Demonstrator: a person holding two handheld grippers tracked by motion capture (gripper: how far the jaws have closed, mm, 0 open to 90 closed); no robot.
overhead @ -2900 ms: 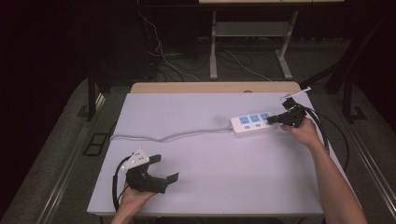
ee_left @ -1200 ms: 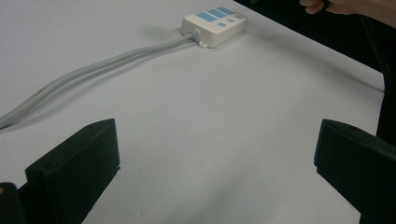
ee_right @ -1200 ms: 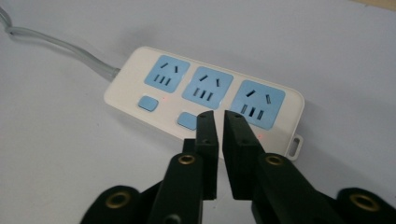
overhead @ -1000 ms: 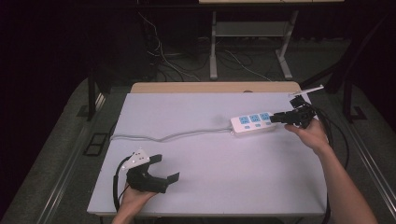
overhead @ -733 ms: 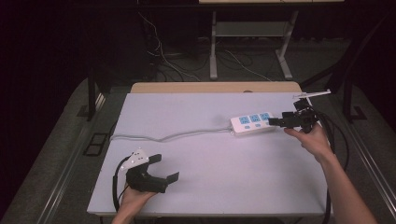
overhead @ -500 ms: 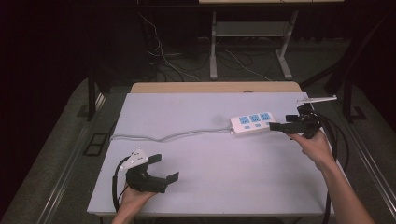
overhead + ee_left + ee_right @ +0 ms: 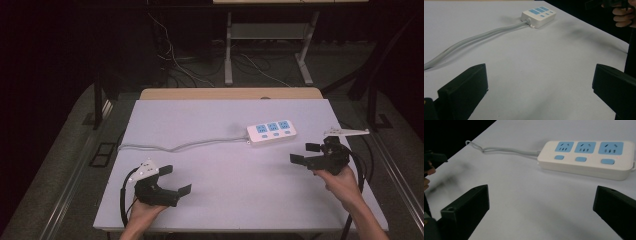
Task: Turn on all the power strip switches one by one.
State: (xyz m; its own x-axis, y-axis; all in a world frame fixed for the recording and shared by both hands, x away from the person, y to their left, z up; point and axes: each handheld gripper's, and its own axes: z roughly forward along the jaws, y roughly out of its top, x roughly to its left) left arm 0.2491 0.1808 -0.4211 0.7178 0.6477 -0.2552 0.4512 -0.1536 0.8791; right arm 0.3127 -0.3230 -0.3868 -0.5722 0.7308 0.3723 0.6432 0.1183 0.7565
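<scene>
1. the white power strip (image 7: 271, 133), with three blue sockets and three blue switches, lies flat on the right rear part of the grey table (image 7: 225, 210).
2. its grey cable (image 7: 175, 147) runs left across the tabletop and seems to drop over the left edge.
3. the right gripper (image 7: 306, 153) is near the strip, apart from it, jaws spread wide and holding nothing.
4. the left gripper (image 7: 176, 181) sits well apart at the front left, jaws also wide apart, empty.
</scene>
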